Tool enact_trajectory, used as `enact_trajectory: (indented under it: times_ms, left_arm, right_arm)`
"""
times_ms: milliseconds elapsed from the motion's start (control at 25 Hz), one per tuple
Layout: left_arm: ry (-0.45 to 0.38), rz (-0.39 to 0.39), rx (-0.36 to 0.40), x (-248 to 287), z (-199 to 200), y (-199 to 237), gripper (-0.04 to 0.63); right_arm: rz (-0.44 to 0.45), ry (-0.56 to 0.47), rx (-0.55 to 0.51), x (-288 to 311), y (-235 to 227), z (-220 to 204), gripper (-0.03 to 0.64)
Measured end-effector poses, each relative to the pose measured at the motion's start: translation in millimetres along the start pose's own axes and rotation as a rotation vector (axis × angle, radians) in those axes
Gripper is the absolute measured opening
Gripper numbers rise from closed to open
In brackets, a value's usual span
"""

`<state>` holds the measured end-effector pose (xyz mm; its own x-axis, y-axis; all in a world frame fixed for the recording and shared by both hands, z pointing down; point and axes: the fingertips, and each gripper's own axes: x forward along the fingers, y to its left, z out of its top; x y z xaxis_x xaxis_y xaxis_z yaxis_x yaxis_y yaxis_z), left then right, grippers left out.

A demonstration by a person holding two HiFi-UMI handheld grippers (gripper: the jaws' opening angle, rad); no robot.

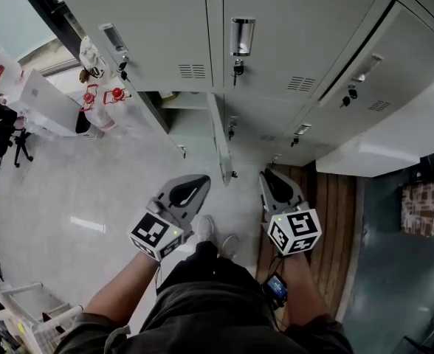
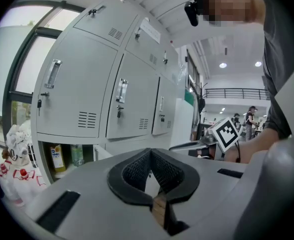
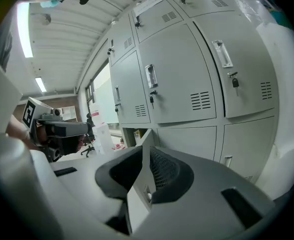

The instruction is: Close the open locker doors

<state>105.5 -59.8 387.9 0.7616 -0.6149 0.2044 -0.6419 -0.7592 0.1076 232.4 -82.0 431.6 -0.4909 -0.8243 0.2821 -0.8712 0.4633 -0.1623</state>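
1. In the bottom row of the lockers, one open locker door (image 1: 218,135) stands edge-on to the person, swung well out from the bank. The open compartment (image 1: 178,100) lies on its left in the head view. Every other door that shows plainly sits flush.
2. Free edge of the door carries a small latch (image 1: 233,174); hinge side is back at the cabinet.
3. Left gripper (image 2: 149,153): jaw tips pressed together, nothing between them. It hangs in front of the bank, apart from the door.
4. Right gripper (image 3: 143,149): jaws a crack apart, gripping nothing. The door shows through the slit but lies beyond it, untouched.
5. Handling, by judgement: thin painted sheet metal, so it should be light and stiff and swing freely on its hinges. The paint looks smooth, so pads may slide if they drag along it.
6. Where to take it: no pinch looks needed. Press flat on the outer face, out near the free edge where leverage is best, and stay clear of the latch and the thin edge.
7. The right gripper stands on the outer-face side, so it looks the better placed to push.
8. Risk: a light door may bounce back unless pushed fully home.
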Motion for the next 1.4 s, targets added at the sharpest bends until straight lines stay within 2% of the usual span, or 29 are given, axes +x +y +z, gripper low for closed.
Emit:
enact_trajectory:
  times_ms: [360,560,800,920,1120,1240,1400]
  left_arm:
    - [0.029,0.049,0.014,-8,-11,-31,0.009]
    - [0.060,0.052,0.015,-11,-21,-40,0.009]
    - [0.137,0.053,0.029,-32,-43,-40,0.009]
    - [0.151,0.048,0.012,-37,-55,-35,0.010]
    - [0.163,0.022,-0.047,-42,-77,-16,0.011]
    - [0.183,0.004,-0.060,-44,-88,-5,0.011]
    - [0.210,-0.005,-0.066,-46,-101,4,0.011]
  right_arm:
    - [0.060,0.023,0.018,-18,4,-21,0.049]
    - [0.189,0.032,0.029,-8,20,-43,0.051]
    - [0.263,0.155,-0.057,31,27,-101,0.081]
    - [0.265,0.211,-0.105,52,26,-120,0.087]
    - [0.270,0.267,-0.124,78,31,-144,0.094]
    - [0.273,0.291,-0.124,91,36,-160,0.104]
    - [0.276,0.347,-0.192,105,34,-183,0.111]
